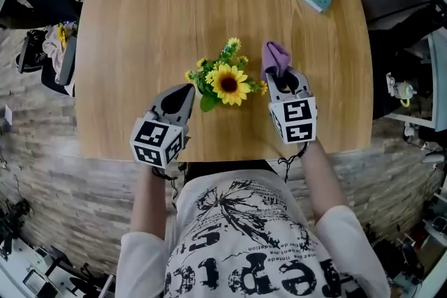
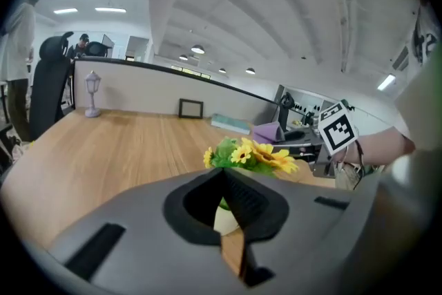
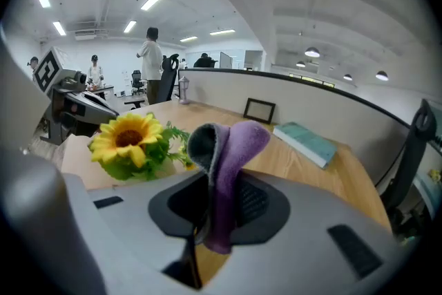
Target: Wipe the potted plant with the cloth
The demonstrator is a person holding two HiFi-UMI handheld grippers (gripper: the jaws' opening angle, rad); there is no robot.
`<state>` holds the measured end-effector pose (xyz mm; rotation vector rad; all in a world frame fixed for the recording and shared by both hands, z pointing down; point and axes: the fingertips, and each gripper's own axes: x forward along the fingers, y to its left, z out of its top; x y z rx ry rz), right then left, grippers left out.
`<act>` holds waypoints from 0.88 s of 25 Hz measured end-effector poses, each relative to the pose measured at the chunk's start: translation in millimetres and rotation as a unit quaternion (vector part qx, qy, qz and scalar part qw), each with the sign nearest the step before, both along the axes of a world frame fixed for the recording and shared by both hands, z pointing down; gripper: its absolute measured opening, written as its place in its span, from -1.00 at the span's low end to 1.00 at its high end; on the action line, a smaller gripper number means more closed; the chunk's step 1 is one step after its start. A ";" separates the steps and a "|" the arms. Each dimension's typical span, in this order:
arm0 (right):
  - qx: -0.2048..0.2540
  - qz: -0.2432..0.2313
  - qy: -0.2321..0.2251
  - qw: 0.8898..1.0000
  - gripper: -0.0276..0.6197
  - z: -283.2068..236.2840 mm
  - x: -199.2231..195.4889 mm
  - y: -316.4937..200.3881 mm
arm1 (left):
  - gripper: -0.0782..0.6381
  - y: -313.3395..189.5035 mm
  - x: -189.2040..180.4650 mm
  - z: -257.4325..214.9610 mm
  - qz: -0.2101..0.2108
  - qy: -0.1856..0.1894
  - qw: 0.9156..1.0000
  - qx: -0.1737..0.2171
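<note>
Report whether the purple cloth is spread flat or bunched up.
Bunched: the cloth is folded over itself, clamped in the right tool, its free end standing up above the jaws.

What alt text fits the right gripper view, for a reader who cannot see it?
The right gripper is shut on a folded purple cloth that sticks up between its jaws. Beside it, at picture left, a potted plant with a sunflower stands on a wooden table, with a teal book and picture frame farther back.

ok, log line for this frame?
step: pre-wipe | left tool: shut, empty, left of potted plant | right tool: shut on purple cloth, right of plant | plant: upright on table
</note>
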<state>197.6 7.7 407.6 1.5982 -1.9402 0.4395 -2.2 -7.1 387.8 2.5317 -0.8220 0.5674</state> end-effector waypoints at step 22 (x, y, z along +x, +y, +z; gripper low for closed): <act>-0.126 -0.077 -0.085 0.985 -0.68 85.2 -65.7 11.2 | -0.77 2.8 19.3 53.1 0.024 0.008 0.999 -0.043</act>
